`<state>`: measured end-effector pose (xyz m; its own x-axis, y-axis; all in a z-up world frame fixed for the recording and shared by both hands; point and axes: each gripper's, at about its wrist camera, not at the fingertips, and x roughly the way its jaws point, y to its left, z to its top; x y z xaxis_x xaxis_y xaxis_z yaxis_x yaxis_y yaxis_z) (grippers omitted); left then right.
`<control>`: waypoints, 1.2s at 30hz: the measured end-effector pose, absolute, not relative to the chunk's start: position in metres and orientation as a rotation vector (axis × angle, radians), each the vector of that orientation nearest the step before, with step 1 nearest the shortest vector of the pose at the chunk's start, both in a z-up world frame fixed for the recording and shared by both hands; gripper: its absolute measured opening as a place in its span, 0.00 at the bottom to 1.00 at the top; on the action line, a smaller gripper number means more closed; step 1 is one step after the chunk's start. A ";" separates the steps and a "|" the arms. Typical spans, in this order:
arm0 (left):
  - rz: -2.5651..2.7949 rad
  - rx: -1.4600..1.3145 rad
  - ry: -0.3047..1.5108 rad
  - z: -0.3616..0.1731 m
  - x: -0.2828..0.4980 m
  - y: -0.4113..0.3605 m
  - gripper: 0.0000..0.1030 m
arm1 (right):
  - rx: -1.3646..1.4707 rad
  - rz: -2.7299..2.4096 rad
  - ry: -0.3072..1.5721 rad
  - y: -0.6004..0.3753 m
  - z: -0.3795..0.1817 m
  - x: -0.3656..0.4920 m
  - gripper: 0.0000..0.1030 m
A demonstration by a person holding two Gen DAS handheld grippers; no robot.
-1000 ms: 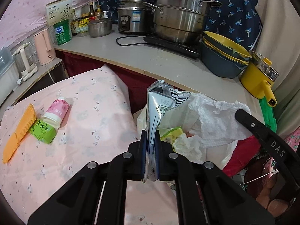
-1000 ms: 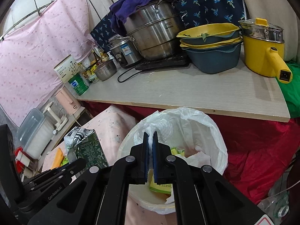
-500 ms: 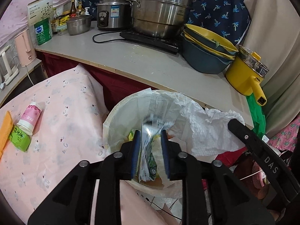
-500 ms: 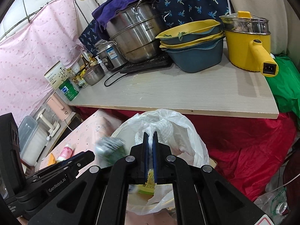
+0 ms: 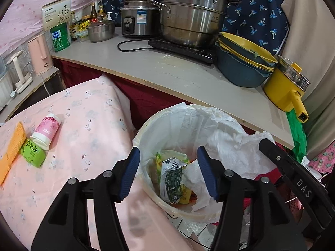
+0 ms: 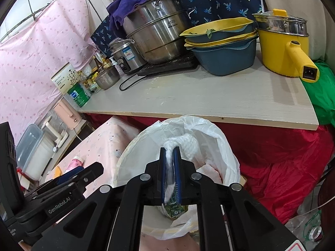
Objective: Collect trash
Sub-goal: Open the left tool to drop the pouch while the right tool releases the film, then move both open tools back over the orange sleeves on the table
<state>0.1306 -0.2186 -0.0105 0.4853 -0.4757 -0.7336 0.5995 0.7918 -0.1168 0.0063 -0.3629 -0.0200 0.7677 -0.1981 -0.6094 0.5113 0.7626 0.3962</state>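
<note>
My left gripper [image 5: 167, 156] is open and empty, right above the white bin [image 5: 146, 129] lined with a plastic bag [image 5: 228, 144]. A crushed green and silver carton [image 5: 171, 179] lies inside the bin among paper and wrappers. My right gripper [image 6: 170, 152] is shut on the edge of the white plastic bag [image 6: 188, 142] and holds it up over the bin [image 6: 125, 161]. On the pink cloth [image 5: 83, 125] to the left lie a pink and white cup [image 5: 46, 130], a green box [image 5: 33, 152] and an orange strip [image 5: 12, 148].
A grey counter [image 5: 167, 71] behind the bin carries a big steel pot [image 5: 192, 18], a rice cooker [image 5: 138, 22], stacked blue and yellow basins [image 5: 242, 62] and a yellow electric pot [image 5: 286, 87]. A red cloth [image 6: 282, 161] hangs below it, right of the bin.
My left gripper carried the crushed carton over the bin and opened. The carton dropped into the bin. My right gripper stayed shut on the bag edge.
</note>
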 end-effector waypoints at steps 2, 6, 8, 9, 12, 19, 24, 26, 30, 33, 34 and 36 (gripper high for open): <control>-0.648 0.167 0.834 -0.011 0.131 -0.216 0.57 | 0.584 -0.405 0.572 -0.360 -0.019 0.008 0.18; -0.625 0.167 0.827 -0.012 0.131 -0.208 0.66 | 0.575 -0.407 0.560 -0.355 -0.014 0.009 0.31; -0.615 0.163 0.824 -0.012 0.131 -0.204 0.70 | 0.569 -0.407 0.554 -0.352 -0.011 0.009 0.34; -0.611 0.161 0.822 -0.012 0.130 -0.202 0.71 | 0.567 -0.406 0.552 -0.350 -0.010 0.010 0.35; -0.599 0.153 0.819 -0.011 0.131 -0.193 0.71 | 0.555 -0.398 0.550 -0.344 -0.006 0.012 0.37; -0.564 0.120 0.820 -0.009 0.136 -0.167 0.71 | 0.527 -0.363 0.559 -0.323 0.001 0.022 0.37; -0.528 0.096 0.821 -0.009 0.142 -0.142 0.71 | 0.505 -0.335 0.566 -0.304 0.004 0.032 0.37; -0.516 0.088 0.819 -0.010 0.143 -0.132 0.71 | 0.498 -0.323 0.568 -0.296 0.006 0.035 0.37; -0.478 0.068 0.823 -0.012 0.149 -0.107 0.72 | 0.479 -0.291 0.579 -0.276 0.009 0.046 0.37; -0.443 0.051 0.825 -0.014 0.155 -0.084 0.73 | 0.461 -0.265 0.590 -0.259 0.010 0.056 0.37; -0.432 0.045 0.826 -0.015 0.157 -0.076 0.74 | 0.455 -0.255 0.594 -0.252 0.010 0.059 0.37; -0.409 0.034 0.827 -0.015 0.162 -0.062 0.74 | 0.441 -0.237 0.601 -0.240 0.011 0.065 0.37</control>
